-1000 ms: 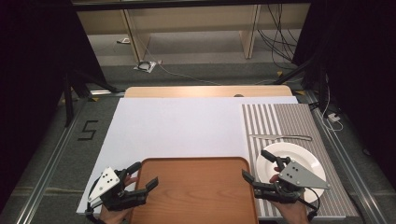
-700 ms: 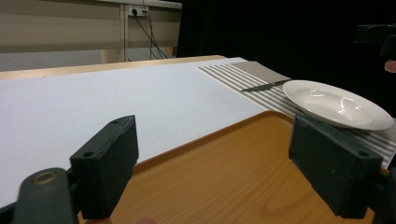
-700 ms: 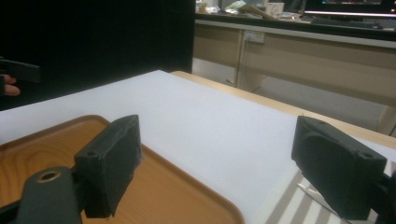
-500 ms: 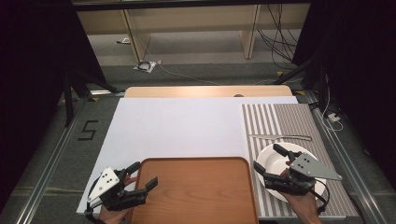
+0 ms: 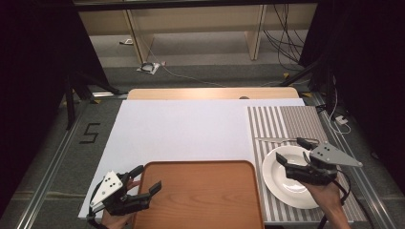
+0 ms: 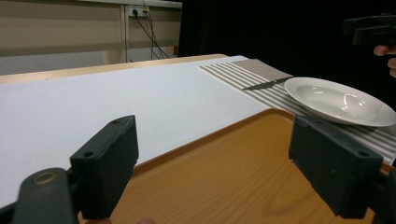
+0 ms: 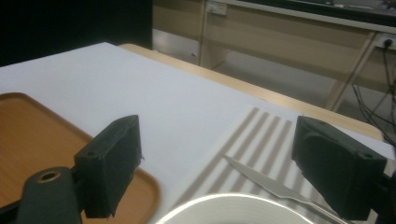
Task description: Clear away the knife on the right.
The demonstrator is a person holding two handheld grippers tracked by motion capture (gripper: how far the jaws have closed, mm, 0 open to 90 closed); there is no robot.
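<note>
the left tool sits low at the near left in the high view, held in the person's left hand, its two black jaws spread wide and pointing toward the right. the right tool is held at the near right by the right hand, its jaws likewise parted wide with nothing between them, aimed leftward and away. each tool carries a grey three-cornered plate on top.

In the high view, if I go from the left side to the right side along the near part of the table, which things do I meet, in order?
Left tool → tray → plate → right tool, which is over the plate's right part.
</note>
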